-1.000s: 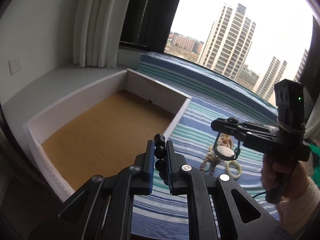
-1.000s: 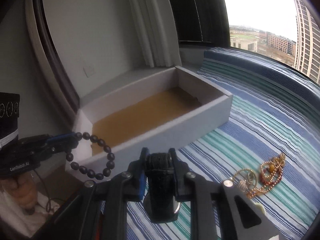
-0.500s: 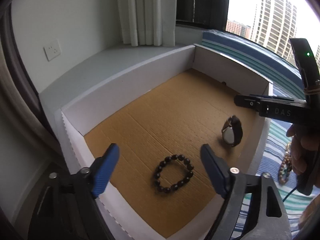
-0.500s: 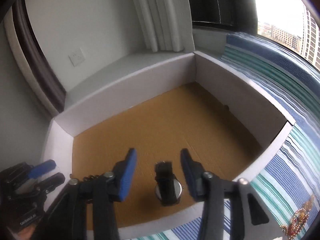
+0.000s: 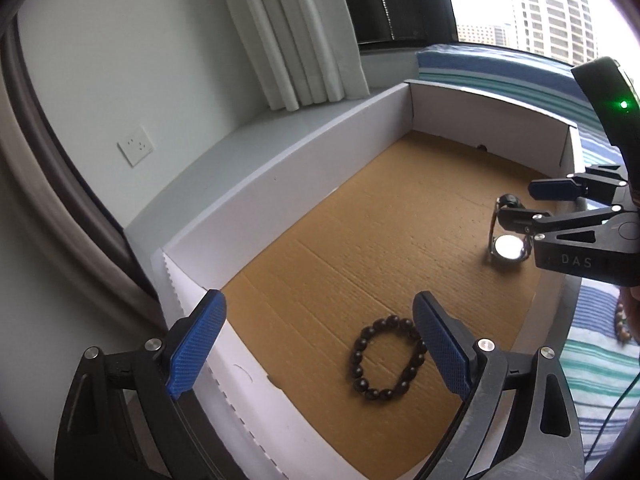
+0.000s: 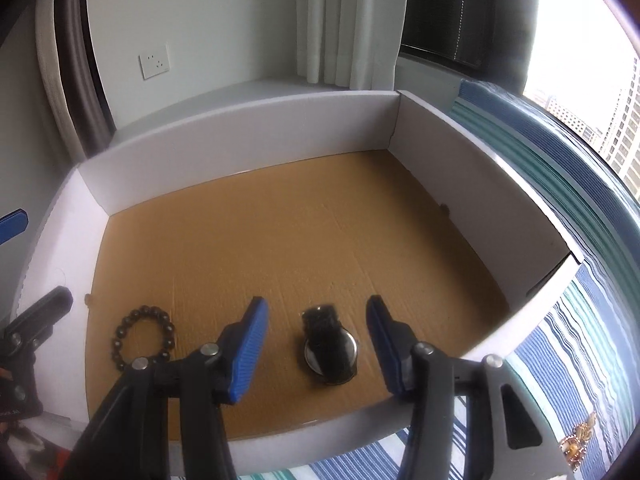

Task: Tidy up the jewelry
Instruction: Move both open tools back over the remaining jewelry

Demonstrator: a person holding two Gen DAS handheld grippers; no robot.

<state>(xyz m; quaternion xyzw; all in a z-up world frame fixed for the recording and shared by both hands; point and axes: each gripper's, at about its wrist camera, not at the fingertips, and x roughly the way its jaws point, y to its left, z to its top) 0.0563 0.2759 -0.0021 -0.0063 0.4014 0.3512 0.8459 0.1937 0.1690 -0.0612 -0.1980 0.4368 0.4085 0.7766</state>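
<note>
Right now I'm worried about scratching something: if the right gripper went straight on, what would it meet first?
Probably the watch lying between the right gripper's closing jaws, though depth is unclear.

Ahead of me at twelve o'clock hangs a white pleated curtain (image 6: 340,20), with a dark window blind (image 6: 452,12) beside it at one o'clock. A white wall socket (image 6: 154,61) sits at eleven o'clock on the pale wall. At two o'clock I see tall apartment towers (image 5: 554,4) through the window. A grey ledge (image 5: 256,140) runs under the curtain.
</note>
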